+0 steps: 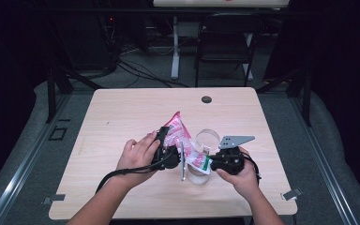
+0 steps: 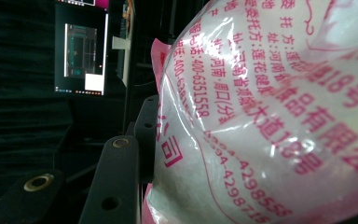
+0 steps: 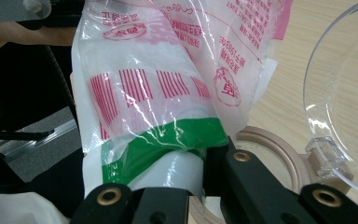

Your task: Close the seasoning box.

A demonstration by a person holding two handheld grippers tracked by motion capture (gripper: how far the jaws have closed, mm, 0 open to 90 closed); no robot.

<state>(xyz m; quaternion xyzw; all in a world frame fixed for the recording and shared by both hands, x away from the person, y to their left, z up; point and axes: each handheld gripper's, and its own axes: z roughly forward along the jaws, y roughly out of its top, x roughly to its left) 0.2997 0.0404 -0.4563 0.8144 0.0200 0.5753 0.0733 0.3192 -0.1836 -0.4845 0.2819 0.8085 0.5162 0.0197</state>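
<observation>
A clear plastic bag (image 1: pixel 180 136) with pink print, a green band and white powder inside is held above the table between both grippers. My left gripper (image 1: pixel 165 139) is closed on the bag's upper part. In the left gripper view the bag (image 2: pixel 270 116) bulges against one black finger (image 2: pixel 117 179) and hides the other. My right gripper (image 1: pixel 207 163) is shut on the green-banded lower end. The right gripper view has its jaws (image 3: pixel 186 184) pinching the bag (image 3: pixel 158 84) there. A clear round container (image 1: pixel 207 137) stands just behind the bag.
The wooden table (image 1: pixel 122 112) has a round cable hole (image 1: pixel 206 99) near its far edge. A clear lid (image 3: pixel 345 93) and a beige ring (image 3: pixel 272 147) lie under the right gripper. A thin grey rod (image 1: pixel 183 161) hangs below the bag. A black chair (image 1: pixel 225 42) stands beyond the table.
</observation>
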